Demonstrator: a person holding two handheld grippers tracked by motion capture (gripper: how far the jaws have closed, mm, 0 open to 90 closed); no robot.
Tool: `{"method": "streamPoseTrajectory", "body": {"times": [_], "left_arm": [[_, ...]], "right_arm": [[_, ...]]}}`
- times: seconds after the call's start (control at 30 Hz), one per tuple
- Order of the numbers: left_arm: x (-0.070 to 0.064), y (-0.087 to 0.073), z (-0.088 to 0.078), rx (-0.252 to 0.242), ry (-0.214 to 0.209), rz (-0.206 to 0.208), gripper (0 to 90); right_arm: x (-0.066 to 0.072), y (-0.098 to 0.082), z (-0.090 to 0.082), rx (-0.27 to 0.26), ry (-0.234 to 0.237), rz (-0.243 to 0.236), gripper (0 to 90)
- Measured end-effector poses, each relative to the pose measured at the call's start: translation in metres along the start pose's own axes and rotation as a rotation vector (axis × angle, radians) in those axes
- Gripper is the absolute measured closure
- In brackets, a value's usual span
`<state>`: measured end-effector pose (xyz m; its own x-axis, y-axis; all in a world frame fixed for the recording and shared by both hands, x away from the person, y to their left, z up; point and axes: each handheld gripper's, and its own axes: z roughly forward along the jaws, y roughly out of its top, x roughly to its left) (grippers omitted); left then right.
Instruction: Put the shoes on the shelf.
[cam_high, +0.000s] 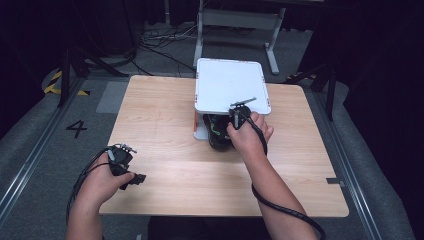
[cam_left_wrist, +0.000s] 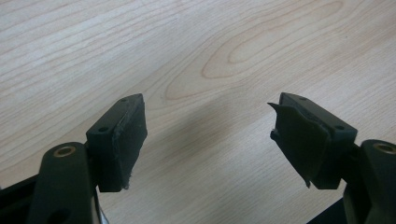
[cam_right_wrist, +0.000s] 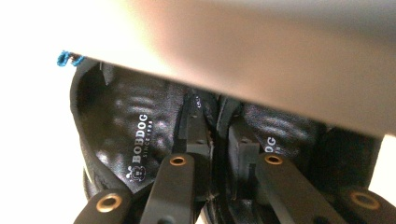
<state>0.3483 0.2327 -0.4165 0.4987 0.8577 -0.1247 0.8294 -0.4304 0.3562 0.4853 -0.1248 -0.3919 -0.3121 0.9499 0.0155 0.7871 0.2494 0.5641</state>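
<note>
Right gripper view has the right gripper (cam_right_wrist: 217, 144) clenched on the touching inner walls of the black shoes (cam_right_wrist: 140, 154) under the white shelf (cam_high: 230, 82); lifting carelessly could snag them there, while the left gripper (cam_left_wrist: 208, 140) gapes empty.

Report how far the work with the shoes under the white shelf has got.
Done: both black shoes sit side by side under the white shelf. In hand: the right tool is pinching their two inner walls together. The left tool hangs open over the table. Left: hard to tell whether the pair goes in or out.
</note>
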Motion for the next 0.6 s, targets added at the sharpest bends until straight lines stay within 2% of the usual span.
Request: {"method": "streamPoseTrajectory", "body": {"times": [0.13,0.3,0.33,0.37,0.4,0.43,0.5,0.6], "left_arm": [[0.000,0.003,0.001,-0.005,-0.007,0.001,26.1],[0.000,0.006,0.000,-0.008,-0.004,0.014,26.2],[0.000,0.007,0.000,-0.010,-0.007,0.018,26.2],[-0.001,0.008,0.001,-0.013,-0.010,0.019,26.2],[-0.002,0.009,0.001,-0.010,-0.011,0.022,26.2],[-0.002,0.010,0.001,-0.009,-0.007,0.023,26.2],[-0.003,0.011,0.002,-0.007,-0.002,0.031,26.2],[-0.006,0.015,0.004,-0.004,-0.014,0.043,26.2]], "right_arm": [[0.003,-0.002,0.006,0.005,0.011,0.017,82.2],[0.004,-0.004,0.008,-0.048,0.004,0.022,79.0],[0.003,-0.004,0.008,-0.071,0.026,0.026,71.7],[0.003,-0.006,0.009,-0.130,0.027,0.017,68.5],[0.001,-0.006,0.008,-0.122,0.033,0.019,56.3],[0.000,-0.007,0.010,-0.128,0.050,0.033,48.6],[-0.001,-0.008,0.008,-0.169,0.046,0.016,42.9],[-0.006,-0.008,0.001,-0.193,0.074,0.020,37.7]]}}
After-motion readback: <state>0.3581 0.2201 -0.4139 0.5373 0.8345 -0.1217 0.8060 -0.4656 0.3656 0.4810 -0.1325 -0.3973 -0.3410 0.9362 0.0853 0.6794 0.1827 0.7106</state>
